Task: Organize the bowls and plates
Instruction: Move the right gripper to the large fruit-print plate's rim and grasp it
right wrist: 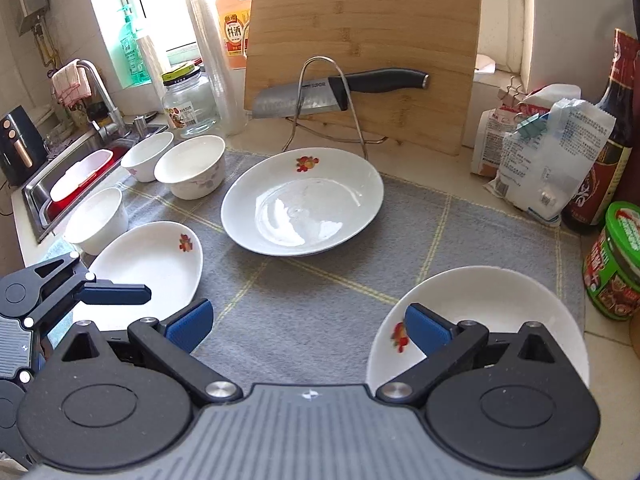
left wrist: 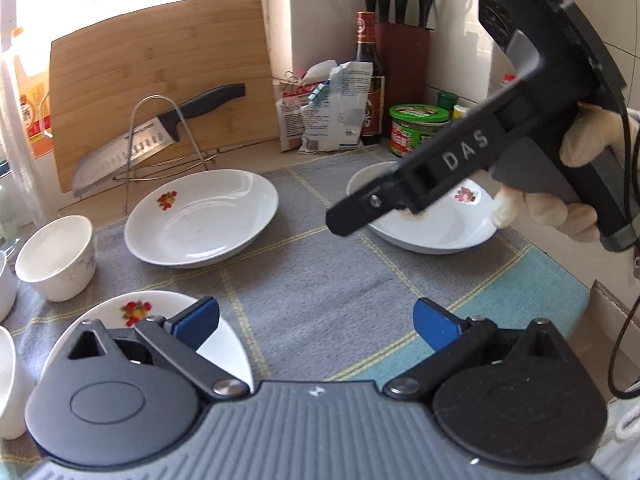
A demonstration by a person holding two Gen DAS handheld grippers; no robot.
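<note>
A grey mat was taken as the landmark.

- Large plate: laid at the mat's centre-back, before a cutting board and a knife on a wire stand.
- Left plate: laid at the mat's left-front, under the left gripper, whose jaws were seen spread apart and empty.
- Right plate: laid at the mat's right-front, under the right gripper, whose jaws were likewise spread and empty; a gloved hand was seen on its handle.
- Three bowls: grouped at the mat's left edge, beside a sink.
- Bags, bottle and green-lidded jar: ranged past the mat's right edge.
</note>
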